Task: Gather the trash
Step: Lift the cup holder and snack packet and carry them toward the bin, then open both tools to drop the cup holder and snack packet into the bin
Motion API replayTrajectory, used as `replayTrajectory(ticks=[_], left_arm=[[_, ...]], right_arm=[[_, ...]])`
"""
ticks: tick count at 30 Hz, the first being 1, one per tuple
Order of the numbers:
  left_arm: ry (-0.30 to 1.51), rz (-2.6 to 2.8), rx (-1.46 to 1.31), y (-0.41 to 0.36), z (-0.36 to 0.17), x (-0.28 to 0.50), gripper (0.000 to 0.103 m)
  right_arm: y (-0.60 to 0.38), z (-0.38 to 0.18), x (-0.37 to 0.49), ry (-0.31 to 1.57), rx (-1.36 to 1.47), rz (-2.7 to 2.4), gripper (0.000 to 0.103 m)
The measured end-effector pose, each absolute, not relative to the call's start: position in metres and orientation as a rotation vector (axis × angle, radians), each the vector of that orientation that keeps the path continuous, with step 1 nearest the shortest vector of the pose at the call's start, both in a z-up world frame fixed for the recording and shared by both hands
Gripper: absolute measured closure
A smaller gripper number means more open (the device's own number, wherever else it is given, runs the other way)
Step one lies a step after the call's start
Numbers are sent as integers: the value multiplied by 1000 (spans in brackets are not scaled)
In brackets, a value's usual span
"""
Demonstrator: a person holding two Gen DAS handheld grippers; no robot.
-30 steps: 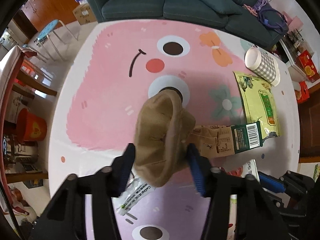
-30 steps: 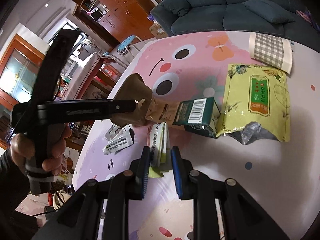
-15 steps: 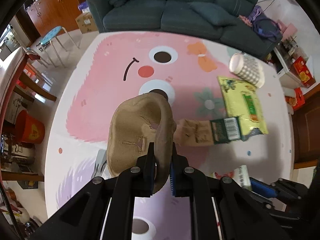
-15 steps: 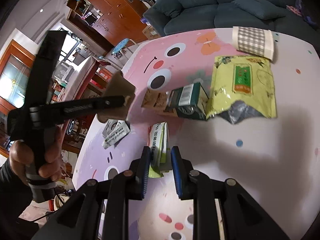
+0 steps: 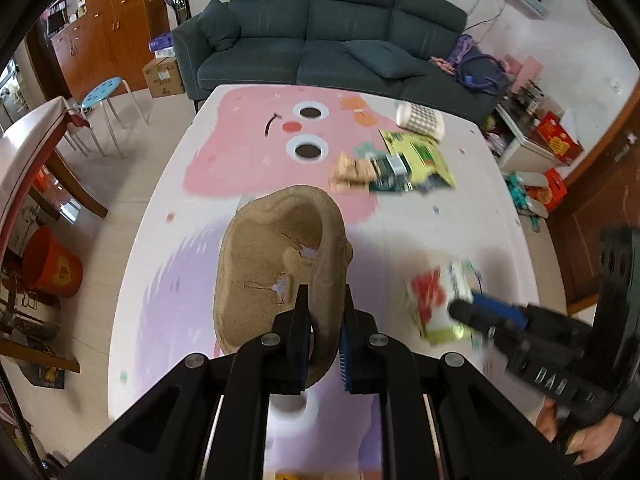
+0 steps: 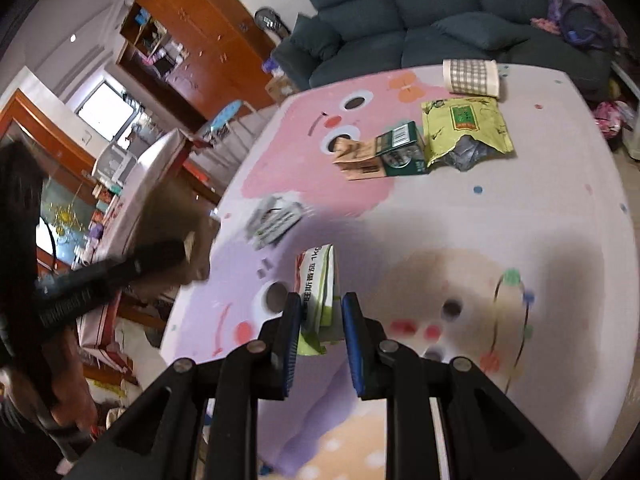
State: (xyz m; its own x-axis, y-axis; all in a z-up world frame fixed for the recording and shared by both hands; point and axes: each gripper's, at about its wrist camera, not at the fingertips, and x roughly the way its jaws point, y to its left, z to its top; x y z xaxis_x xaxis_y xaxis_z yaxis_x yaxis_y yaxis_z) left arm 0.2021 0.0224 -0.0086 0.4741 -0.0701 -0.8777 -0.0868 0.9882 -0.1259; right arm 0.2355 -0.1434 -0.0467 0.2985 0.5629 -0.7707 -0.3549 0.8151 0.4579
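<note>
My left gripper point(image 5: 323, 312) is shut on the rim of a brown pulp-paper tray point(image 5: 276, 268) and holds it high above the table point(image 5: 168, 240). My right gripper point(image 6: 321, 320) is shut on a white and green packet point(image 6: 318, 288), also lifted; it shows blurred in the left wrist view point(image 5: 444, 300). On the table lie a grey wrapper point(image 6: 274, 222), a brown and green carton point(image 6: 380, 154), a yellow-green bag point(image 6: 466, 126) and a checked paper cup point(image 6: 472, 76) on its side.
The table has a pink, purple and white cartoon cover. A dark sofa point(image 5: 320, 52) stands beyond its far end. A red bucket point(image 5: 50, 264) stands on the floor to the left, near a wooden table point(image 5: 36, 148) and a blue stool point(image 5: 102, 92).
Both grippers have risen and pulled back from the table with their loads. The left gripper closed on the tray's rim a second ago. The grey wrapper lies uncovered now.
</note>
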Motion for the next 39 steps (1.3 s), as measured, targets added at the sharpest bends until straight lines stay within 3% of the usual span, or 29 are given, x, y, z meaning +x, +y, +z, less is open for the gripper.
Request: replayTrajectory(ticks=[11,23,29,39], left_arm=[[1049,-119,-108,49,-8,30,93],[1158,-172,-76,29,-58,-69,93],[1269,-166,-116,12,-123,-79,93],[1348,-83,-175,-13,-288,-55,93]], right_arm=[[-131,-34,69,1112,339,458,82],[-131,-69,-42,1234,188,421,82],[-148,-124,-65,1329,204,381,82],[-155,-302,-50,1487,85,400,82]])
